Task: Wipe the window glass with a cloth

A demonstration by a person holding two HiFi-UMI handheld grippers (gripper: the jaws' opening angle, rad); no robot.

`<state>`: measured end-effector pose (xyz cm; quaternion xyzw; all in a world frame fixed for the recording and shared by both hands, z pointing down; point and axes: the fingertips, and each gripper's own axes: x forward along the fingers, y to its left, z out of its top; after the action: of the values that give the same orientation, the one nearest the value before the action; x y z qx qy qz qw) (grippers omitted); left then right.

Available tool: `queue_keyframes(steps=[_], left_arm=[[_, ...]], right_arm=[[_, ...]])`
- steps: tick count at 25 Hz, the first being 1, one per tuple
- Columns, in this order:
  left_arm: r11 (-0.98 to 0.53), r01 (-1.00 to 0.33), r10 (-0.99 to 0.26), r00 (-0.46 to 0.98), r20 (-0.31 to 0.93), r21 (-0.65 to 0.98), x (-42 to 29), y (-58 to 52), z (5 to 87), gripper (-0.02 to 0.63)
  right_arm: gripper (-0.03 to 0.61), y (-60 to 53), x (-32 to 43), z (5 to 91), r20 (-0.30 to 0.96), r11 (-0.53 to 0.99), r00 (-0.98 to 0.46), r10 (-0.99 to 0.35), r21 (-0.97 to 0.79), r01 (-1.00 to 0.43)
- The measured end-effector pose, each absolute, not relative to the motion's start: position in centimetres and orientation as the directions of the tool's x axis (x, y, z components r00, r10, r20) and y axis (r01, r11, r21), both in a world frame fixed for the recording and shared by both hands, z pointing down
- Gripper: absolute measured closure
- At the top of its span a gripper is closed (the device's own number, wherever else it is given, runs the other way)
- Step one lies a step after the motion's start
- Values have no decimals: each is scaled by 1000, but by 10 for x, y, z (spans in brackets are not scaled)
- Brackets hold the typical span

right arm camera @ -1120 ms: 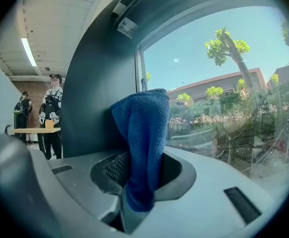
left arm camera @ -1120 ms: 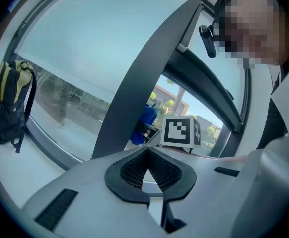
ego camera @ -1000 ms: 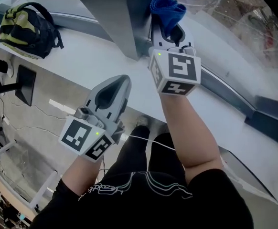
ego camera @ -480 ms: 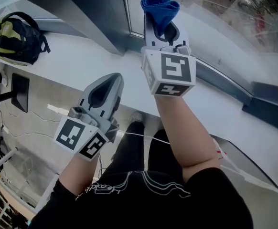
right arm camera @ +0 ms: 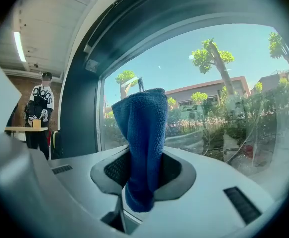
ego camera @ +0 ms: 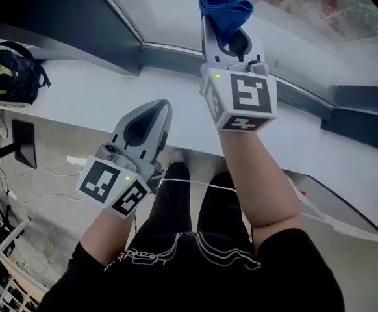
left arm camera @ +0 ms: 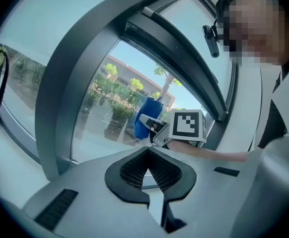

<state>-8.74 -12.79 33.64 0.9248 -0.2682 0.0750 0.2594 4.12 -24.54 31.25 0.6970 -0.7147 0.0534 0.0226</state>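
Observation:
My right gripper [ego camera: 228, 19] is shut on a folded blue cloth [ego camera: 223, 4], held up toward the window glass [ego camera: 176, 12] above the white sill [ego camera: 111, 90]. In the right gripper view the blue cloth [right arm camera: 143, 143] stands upright between the jaws, with the glass [right arm camera: 224, 108] close in front. My left gripper [ego camera: 151, 117] hangs lower over the sill's front edge, shut and empty. In the left gripper view its jaws [left arm camera: 148, 168] meet with nothing between them, and the right gripper's marker cube [left arm camera: 187, 126] and the cloth [left arm camera: 145, 119] show ahead by the pane.
A dark window frame post [ego camera: 78, 25] rises left of the pane. A black and yellow backpack [ego camera: 7, 77] lies on the sill at the far left. A person [right arm camera: 39, 115] stands far back in the room in the right gripper view.
The view has swung so the glass pane now sits directly ahead of the cloth instead of the frame post. Both grippers keep their grip state; the left one stays low.

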Motion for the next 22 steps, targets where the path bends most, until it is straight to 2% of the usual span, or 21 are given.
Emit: queue_keyframes(steps=[14, 22], left_arm=[[-767, -464, -364, 884, 295, 443, 32, -59, 342, 611], [-775, -432, -325, 898, 295, 461, 105, -23, 348, 611]], right_arm=[[485, -154, 192, 325, 116, -112, 106, -988, -40, -993], [485, -111, 259, 329, 122, -118, 116, -986, -13, -993]])
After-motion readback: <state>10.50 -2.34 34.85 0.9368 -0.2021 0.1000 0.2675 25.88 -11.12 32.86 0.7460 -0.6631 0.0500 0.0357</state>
